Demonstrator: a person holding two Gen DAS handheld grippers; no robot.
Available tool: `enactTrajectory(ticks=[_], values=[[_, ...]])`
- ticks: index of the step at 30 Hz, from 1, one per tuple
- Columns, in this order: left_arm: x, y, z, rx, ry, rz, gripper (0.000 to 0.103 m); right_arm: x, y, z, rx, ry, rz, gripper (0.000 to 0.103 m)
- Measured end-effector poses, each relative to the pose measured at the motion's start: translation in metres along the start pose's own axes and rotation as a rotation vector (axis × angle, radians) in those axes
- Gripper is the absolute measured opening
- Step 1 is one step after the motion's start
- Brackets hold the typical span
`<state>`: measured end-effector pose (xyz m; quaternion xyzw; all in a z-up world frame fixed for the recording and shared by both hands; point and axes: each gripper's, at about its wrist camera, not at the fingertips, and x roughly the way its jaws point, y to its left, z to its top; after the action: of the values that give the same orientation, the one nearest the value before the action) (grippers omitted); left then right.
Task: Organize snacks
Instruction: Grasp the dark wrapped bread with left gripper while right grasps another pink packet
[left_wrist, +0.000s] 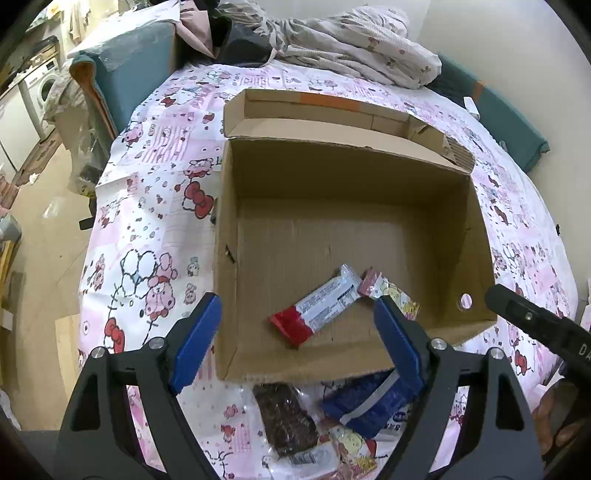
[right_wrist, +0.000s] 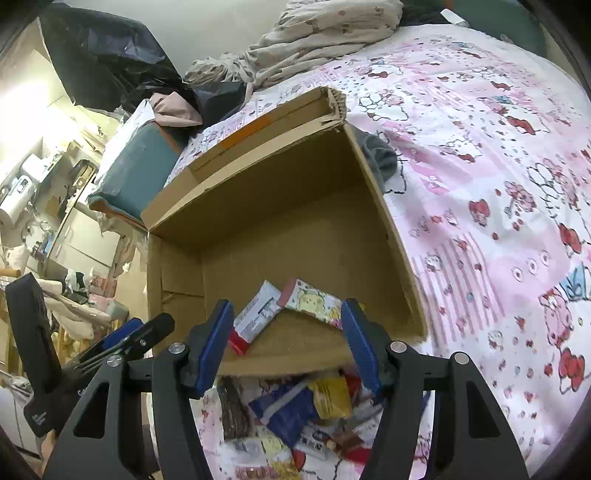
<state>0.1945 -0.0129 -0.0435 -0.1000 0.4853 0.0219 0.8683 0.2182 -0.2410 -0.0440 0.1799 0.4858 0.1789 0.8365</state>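
Note:
An open cardboard box (left_wrist: 332, 184) (right_wrist: 277, 192) lies on a cartoon-print bedsheet. Near its front wall rest a red-and-white snack bar (left_wrist: 317, 306) (right_wrist: 256, 314) and a pink-and-yellow cartoon packet (left_wrist: 388, 291) (right_wrist: 314, 301). In front of the box is a pile of loose snacks: a dark brown packet (left_wrist: 286, 417) (right_wrist: 232, 410), a blue packet (left_wrist: 365, 402) (right_wrist: 288, 410) and a yellow one (right_wrist: 330, 397). My left gripper (left_wrist: 297, 301) hangs open over the box's front edge, holding nothing. Beside it, my right gripper (right_wrist: 288, 305) is also open and empty above the same edge.
A crumpled blanket (left_wrist: 351, 40) and dark clothes lie at the far end of the bed. A teal cushion (left_wrist: 129, 70) stands at the far left corner. The bed's left edge drops to a cluttered floor (left_wrist: 44, 258). Pink sheet (right_wrist: 498, 221) spreads right of the box.

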Motion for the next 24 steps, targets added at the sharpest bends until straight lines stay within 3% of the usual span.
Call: enactTrajectory(ticks=[5, 11, 14, 16, 19, 22, 24], values=[[-0.008, 0.003, -0.014, -0.003, 0.018, -0.021, 0.082, -0.011, -0.016, -0.024, 0.081, 0.031, 0.015, 0.064], [-0.008, 0.029, -0.033, -0.114, 0.072, 0.009, 0.082, -0.024, -0.034, -0.049, 0.165, 0.060, 0.004, 0.064], [0.005, 0.045, -0.050, -0.213, 0.141, 0.031, 0.082, -0.028, -0.044, -0.061, 0.197, 0.070, -0.007, 0.064], [0.021, 0.051, -0.069, -0.286, 0.232, 0.041, 0.082, -0.028, -0.051, -0.067, 0.224, 0.082, -0.017, 0.064], [0.053, 0.047, -0.093, -0.356, 0.379, -0.017, 0.082, -0.027, -0.060, -0.070, 0.270, 0.094, -0.020, 0.064], [0.072, 0.036, -0.105, -0.343, 0.425, 0.025, 0.082, -0.026, -0.067, -0.070, 0.317, 0.093, 0.001, 0.064], [0.079, 0.018, -0.108, -0.239, 0.430, 0.102, 0.084, -0.025, -0.072, -0.070, 0.342, 0.096, 0.009, 0.064]])
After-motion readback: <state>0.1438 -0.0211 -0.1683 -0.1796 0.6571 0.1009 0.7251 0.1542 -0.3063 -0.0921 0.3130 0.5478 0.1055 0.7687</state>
